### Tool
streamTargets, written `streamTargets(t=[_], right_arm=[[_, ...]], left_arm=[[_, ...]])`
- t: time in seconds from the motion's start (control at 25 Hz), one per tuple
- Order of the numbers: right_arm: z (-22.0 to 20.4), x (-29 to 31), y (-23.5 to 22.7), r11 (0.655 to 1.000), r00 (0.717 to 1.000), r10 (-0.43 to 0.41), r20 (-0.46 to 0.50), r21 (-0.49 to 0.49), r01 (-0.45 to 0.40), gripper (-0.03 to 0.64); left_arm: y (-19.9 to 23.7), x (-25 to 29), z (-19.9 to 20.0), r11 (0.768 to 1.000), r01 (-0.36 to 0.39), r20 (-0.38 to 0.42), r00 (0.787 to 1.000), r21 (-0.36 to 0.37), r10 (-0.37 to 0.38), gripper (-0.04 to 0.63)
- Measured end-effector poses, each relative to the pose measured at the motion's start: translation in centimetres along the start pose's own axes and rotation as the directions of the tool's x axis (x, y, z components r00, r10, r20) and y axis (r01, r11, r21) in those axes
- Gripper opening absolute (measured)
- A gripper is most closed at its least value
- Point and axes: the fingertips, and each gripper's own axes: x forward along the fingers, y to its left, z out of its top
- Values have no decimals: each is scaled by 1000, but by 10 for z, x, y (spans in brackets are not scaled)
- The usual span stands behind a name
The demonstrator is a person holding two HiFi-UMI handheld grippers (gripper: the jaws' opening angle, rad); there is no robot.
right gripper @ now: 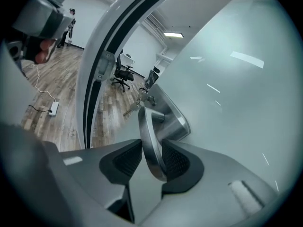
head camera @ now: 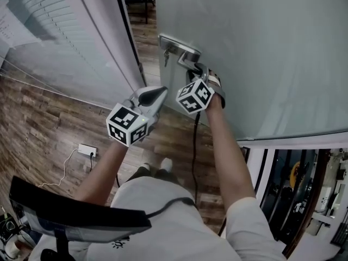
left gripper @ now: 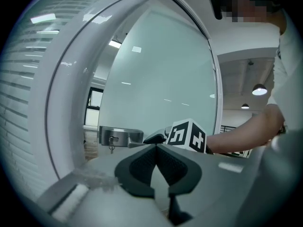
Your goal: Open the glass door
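The frosted glass door (head camera: pixel 261 48) stands ajar from its white frame (head camera: pixel 103 42), and wood floor shows through the gap. Its metal lever handle (head camera: pixel 182 56) sits on a steel lock plate (left gripper: pixel 118 136) with a key (head camera: pixel 166 56) hanging from it. My right gripper (head camera: pixel 197 69) is shut on the handle; in the right gripper view the lever (right gripper: pixel 149 131) is pinched between the two pads of that gripper (right gripper: pixel 152 157). My left gripper (head camera: pixel 163 91) hovers just left of the handle and below it, apart from it, its jaws (left gripper: pixel 156 147) shut on nothing.
A glass wall with white blinds (head camera: pixel 43 20) runs along the left of the frame. A white power strip (head camera: pixel 87 150) with its cord lies on the wood floor. Office chairs (right gripper: pixel 124 72) stand in the room beyond the doorway. A black cable hangs by my right arm.
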Motion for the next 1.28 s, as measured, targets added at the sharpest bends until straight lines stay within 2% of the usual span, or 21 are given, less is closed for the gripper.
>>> streamTargets(t=[0.48,0.64,0.8,1.0,1.28], right_arm=[[0,20,-26,1000,1000,28,14,-6,-28,135],[1,30,-34,1000,1000,16,11,-3,-16,133],[1,61,-52,1000,1000,26,-7,14,-26,133],[-8,60,-64,1000,1000,19,-15,26,-18,130],[-13,97,-98,999,999,3,-39,51,-1,123]], left_arm=[[6,36,7,1000,7,-5,1000,-5,-7,3],[16,52,12,999,32,0,999,-5,-32,3],[39,92,19,997,73,2,997,-18,-73,3],[32,116,26,993,112,28,993,-34,-111,2],[59,149,35,989,133,47,990,-68,-130,2]])
